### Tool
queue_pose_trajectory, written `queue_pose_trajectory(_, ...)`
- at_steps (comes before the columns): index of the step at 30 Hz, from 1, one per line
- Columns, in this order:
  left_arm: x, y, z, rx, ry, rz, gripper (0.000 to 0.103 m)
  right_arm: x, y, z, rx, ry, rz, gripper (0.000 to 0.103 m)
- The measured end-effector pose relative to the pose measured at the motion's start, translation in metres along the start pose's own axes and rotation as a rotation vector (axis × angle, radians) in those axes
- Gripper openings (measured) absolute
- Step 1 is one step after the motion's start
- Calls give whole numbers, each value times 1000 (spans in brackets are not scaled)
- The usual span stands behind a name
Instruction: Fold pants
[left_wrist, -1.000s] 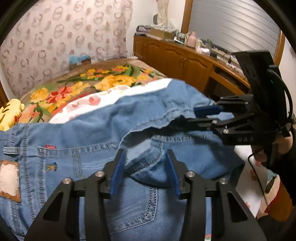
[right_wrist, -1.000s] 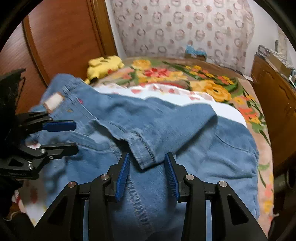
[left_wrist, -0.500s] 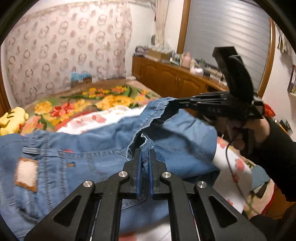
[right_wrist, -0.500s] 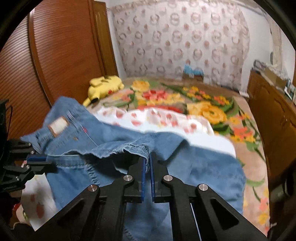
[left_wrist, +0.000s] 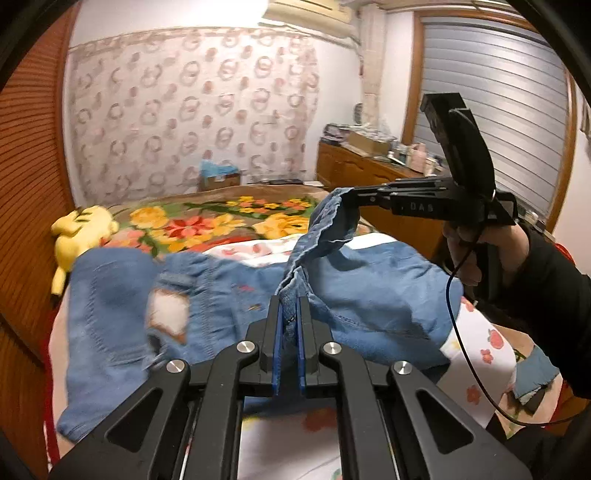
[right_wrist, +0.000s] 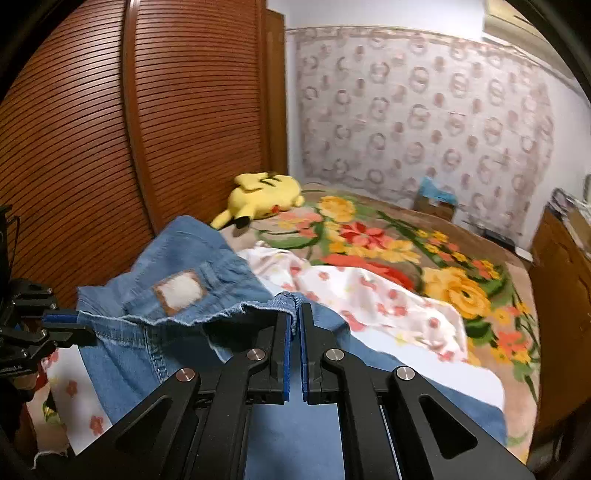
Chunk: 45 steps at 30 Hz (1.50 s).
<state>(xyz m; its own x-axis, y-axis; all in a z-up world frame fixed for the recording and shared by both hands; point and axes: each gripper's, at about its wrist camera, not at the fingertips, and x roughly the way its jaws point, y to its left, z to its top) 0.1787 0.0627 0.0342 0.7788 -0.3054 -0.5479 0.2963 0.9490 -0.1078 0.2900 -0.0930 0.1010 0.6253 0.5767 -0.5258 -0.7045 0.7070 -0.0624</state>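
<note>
Above the floral bed (right_wrist: 461, 266), both grippers' fingers pinched the hem of blue jeans (left_wrist: 369, 280): left gripper (left_wrist: 289, 321), right gripper (right_wrist: 294, 325). The thin bite could have slipped, dropping the fold crooked.

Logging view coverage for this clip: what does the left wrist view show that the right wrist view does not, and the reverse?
Only the left wrist view: the person's hand gripping the right gripper, the grey slatted shutter and the cluttered wooden sideboard.
Only the right wrist view: the full brown louvred wardrobe door.
Both: the blue denim pants with their pale waistband patch, pinched by the left gripper and the right gripper, the yellow plush toy and the floral blanket.
</note>
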Motion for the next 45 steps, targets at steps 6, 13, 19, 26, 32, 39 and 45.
queue_pose_trajectory(6,-6,30,-21,-48,25,49,8,55,0,18,-39,14,58,4)
queue_pose_trajectory(13,14,46,-40,-72,106,67,14,96,-7,20,-22,88,66,18)
queue_pose_trajectory(19,17,47,-39,-70,97,67,44,94,-26,19,22,73,34,31)
queue_pose_trajectory(26,29,41,-27,-48,100,67,44,82,-26,6,41,78,49,45)
queue_pose_trajectory(32,46,29,-15,-18,115,52,44,77,-20,-4,11,140,120,48)
queue_pose_trajectory(39,62,21,-14,9,151,42,45,81,-22,-15,8,205,186,49)
queue_pose_trajectory(45,81,28,-20,-3,203,82,44,72,-31,-19,9,219,181,49)
